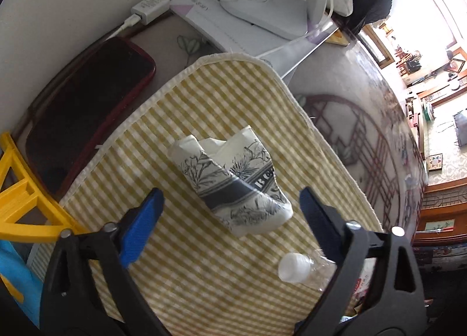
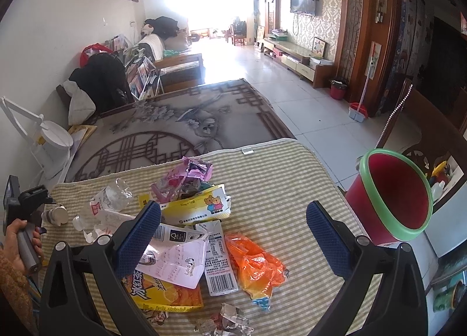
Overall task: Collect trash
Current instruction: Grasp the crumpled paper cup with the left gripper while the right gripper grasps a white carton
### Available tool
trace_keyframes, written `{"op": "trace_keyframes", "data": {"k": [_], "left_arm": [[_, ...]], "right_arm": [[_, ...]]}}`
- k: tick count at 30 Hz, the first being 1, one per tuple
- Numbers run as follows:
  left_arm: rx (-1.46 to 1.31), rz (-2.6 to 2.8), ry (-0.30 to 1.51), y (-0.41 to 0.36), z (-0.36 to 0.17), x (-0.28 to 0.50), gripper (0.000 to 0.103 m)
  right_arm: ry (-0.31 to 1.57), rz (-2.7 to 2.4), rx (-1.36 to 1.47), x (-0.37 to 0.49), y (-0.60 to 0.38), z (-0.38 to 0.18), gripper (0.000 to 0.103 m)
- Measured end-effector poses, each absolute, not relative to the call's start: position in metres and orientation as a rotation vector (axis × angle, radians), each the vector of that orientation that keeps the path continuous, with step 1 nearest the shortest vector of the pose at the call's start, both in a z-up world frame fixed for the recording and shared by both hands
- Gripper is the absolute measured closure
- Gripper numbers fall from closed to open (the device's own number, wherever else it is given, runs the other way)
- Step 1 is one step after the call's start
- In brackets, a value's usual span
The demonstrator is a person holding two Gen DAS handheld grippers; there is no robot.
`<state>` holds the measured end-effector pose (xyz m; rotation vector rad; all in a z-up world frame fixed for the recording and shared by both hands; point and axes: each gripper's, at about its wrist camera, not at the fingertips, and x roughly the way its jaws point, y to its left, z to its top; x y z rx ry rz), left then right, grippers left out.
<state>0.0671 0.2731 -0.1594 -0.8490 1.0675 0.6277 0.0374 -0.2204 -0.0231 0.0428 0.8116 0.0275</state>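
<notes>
A crushed paper cup (image 1: 233,184) with a blue flower print lies on the yellow checked mat (image 1: 204,96). My left gripper (image 1: 230,204) hangs over it, open, a blue finger on each side and neither pad touching. A clear bottle with a white cap (image 1: 293,267) lies close to the right finger. My right gripper (image 2: 233,213) stands open above a trash pile: a yellow bear box (image 2: 198,207), an orange bag (image 2: 254,263), a pink wrapper (image 2: 189,175), a yellow snack packet (image 2: 163,292) and a crushed clear bottle (image 2: 111,198). The red bin (image 2: 394,195) with a green rim stands at the mat's right.
A red phone (image 1: 87,108), a white charger (image 1: 149,7), a lamp base (image 1: 256,5) and a book sit beyond the mat. A yellow plastic frame (image 1: 17,190) is at the left. A hand (image 2: 17,236) holds the left gripper's handle. The table ends past the bin.
</notes>
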Motion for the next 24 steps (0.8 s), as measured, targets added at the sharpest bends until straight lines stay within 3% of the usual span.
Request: {"op": "trace_keyframes", "data": {"k": [2,5,15,19,24], "left_arm": [[-0.853,0.612,1.086,0.273,-0.166,0.070,0.042],[-0.846,0.563,1.069,0.269,-0.166,0.071,0.064],[-0.450,0.371,0.943,0.184,-0.108,0.063,0.067],[-0.418,0.290,0.948,0.161,-0.100,0.063,0.067],[-0.428,0.240,0.943,0.146,-0.093,0.061,0.067]], "right_arm": [[0.821,0.041,0.037,0.042,-0.216,-0.025,0.007],[0.846,0.071,0.022,0.049,-0.208,-0.029,0.007],[0.969,0.379,-0.111,0.055,-0.142,-0.059,0.007],[0.937,0.417,-0.319,0.041,-0.104,-0.075,0.007],[1.027,0.466,-0.421,0.053,-0.094,-0.114,0.007]]}}
